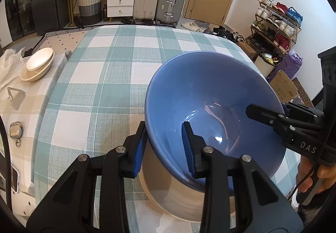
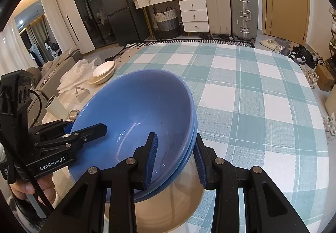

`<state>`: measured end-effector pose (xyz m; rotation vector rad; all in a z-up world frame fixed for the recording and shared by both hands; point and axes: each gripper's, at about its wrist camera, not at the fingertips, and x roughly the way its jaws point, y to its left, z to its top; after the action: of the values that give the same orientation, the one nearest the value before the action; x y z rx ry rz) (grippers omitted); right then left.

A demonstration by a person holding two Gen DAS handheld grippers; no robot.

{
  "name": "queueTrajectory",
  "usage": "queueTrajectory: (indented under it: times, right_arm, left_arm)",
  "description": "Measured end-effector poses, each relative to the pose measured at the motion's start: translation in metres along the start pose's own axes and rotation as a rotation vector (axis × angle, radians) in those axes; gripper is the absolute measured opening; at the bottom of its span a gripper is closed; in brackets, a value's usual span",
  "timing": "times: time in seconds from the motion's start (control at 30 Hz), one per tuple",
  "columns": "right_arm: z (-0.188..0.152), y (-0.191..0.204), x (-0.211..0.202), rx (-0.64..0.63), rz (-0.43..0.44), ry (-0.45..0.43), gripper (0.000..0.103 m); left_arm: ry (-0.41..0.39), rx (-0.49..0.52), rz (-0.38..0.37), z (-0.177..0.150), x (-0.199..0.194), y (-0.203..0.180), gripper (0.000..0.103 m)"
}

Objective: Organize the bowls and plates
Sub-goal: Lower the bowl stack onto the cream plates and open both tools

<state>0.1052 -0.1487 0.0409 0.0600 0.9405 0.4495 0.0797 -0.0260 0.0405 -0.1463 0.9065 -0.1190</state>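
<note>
Bowl (image 1: 210,94) hangs pinched by both grippers, left (image 1: 166,146) and right (image 2: 175,159) on opposite rims, just above the beige dish (image 2: 168,207), so I'd lower level and release together.

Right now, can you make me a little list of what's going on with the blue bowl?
held thing: blue bowl, tilted, over a beige dish
rims seen in right view: two, so maybe two nested bowls
left gripper: jaws clamp the rim
right gripper: jaws clamp the opposite rim
surface: checked tablecloth
elsewhere: cream bowls stacked at the far left
</note>
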Motion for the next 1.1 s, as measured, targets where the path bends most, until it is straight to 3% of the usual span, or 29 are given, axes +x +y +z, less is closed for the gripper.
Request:
queueTrajectory:
  times: [0.33, 0.43, 0.47, 0.6, 0.67, 0.73, 0.8, 0.87, 0.97, 1.1]
  right_arm:
    - [0.000, -0.001, -0.002, -0.012, 0.001, -0.003, 0.035]
    - [-0.001, 0.000, -0.001, -0.018, 0.002, 0.000, 0.037]
    - [-0.001, 0.000, -0.001, -0.021, 0.003, 0.000, 0.038]
    - [-0.003, 0.000, -0.007, -0.023, 0.027, -0.014, 0.052]
    - [-0.004, 0.001, -0.014, -0.027, 0.032, -0.030, 0.054]
    - [-0.004, 0.003, -0.021, -0.041, 0.035, -0.045, 0.062]
    - [-0.005, 0.005, -0.031, -0.056, 0.041, -0.080, 0.080]
    - [-0.008, 0.007, -0.041, -0.064, 0.055, -0.116, 0.086]
    - [-0.012, 0.010, -0.053, -0.075, 0.067, -0.158, 0.095]
    - [-0.019, 0.013, -0.069, -0.091, 0.064, -0.228, 0.102]
  left_arm:
    - [-0.006, 0.009, 0.007, 0.000, 0.002, -0.001, 0.030]
    - [-0.031, 0.024, 0.013, 0.003, 0.000, -0.001, 0.037]
    - [-0.040, 0.029, 0.012, 0.003, -0.002, -0.001, 0.045]
    - [-0.091, 0.044, 0.012, 0.005, -0.013, 0.002, 0.066]
    - [-0.117, 0.054, 0.013, 0.005, -0.019, 0.004, 0.075]
    - [-0.140, 0.071, 0.013, 0.004, -0.028, 0.004, 0.076]
    - [-0.172, 0.086, 0.016, 0.001, -0.039, 0.003, 0.079]
    - [-0.202, 0.101, 0.025, -0.002, -0.050, 0.001, 0.084]
    - [-0.248, 0.121, 0.040, -0.008, -0.066, -0.001, 0.100]
    - [-0.317, 0.131, 0.046, -0.022, -0.089, -0.001, 0.101]
